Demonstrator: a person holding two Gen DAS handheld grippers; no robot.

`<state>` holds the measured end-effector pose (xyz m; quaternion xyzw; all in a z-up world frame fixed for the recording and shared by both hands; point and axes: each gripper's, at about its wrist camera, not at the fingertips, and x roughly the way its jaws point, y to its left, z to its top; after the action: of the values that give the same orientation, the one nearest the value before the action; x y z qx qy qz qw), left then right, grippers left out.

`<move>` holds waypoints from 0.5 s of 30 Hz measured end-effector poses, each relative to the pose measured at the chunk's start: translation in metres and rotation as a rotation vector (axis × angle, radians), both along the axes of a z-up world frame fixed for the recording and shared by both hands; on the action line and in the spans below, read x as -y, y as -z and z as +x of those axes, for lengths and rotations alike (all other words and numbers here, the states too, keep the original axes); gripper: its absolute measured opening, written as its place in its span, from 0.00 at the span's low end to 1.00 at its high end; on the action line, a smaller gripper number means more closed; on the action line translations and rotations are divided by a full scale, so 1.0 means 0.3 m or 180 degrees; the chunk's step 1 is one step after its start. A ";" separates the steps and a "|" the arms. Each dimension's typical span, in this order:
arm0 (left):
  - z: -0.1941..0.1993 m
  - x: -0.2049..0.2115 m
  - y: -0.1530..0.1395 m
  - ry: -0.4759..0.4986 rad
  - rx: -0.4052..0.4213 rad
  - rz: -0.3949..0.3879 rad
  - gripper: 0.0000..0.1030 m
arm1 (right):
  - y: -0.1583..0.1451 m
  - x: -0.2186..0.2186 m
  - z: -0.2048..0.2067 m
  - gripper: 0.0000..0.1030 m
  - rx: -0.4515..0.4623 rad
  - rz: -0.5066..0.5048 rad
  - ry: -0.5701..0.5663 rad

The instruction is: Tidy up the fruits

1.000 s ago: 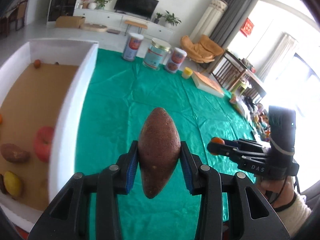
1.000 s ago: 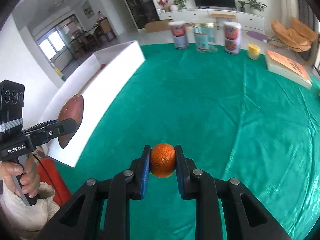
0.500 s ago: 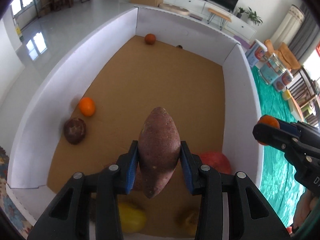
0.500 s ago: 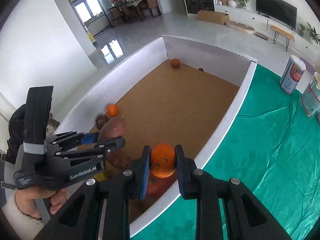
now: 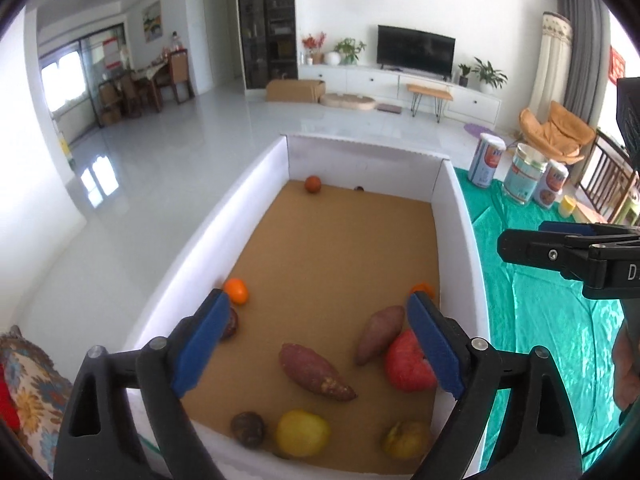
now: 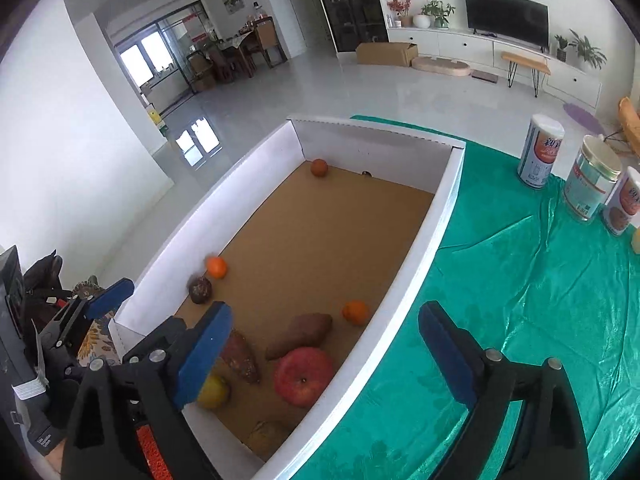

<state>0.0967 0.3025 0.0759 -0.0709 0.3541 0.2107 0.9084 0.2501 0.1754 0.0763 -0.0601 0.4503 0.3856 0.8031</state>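
A home living room is shown. A television (image 5: 416, 50) is mounted above a low white cabinet (image 5: 400, 84) on which potted plants (image 5: 350, 50) are set. A dining table with chairs (image 5: 156, 80) is seen near a glass door, and an orange lounge chair (image 5: 558, 132) is placed by grey curtains (image 5: 580, 44).

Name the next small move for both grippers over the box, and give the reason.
Probably lift both away: the left gripper and right gripper have opening jaws with nothing between them, while sweet potatoes and an orange lie in the box.
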 end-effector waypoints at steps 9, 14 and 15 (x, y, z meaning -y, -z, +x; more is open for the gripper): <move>-0.122 0.024 -0.067 -0.0184 0.0278 0.0161 0.92 | 0.033 0.079 -0.151 0.91 0.0108 -0.0083 0.0026; -0.158 0.014 -0.086 -0.0333 0.0287 0.0283 0.92 | 0.037 0.081 -0.204 0.91 0.0247 -0.0126 0.0011; -0.162 0.010 -0.087 -0.0357 0.0286 0.0287 0.92 | 0.035 0.081 -0.216 0.91 0.0274 -0.0131 0.0004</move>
<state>0.0482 0.2995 0.1019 -0.0591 0.2986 0.2736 0.9124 0.1853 0.1510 0.0658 -0.0929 0.4232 0.3728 0.8206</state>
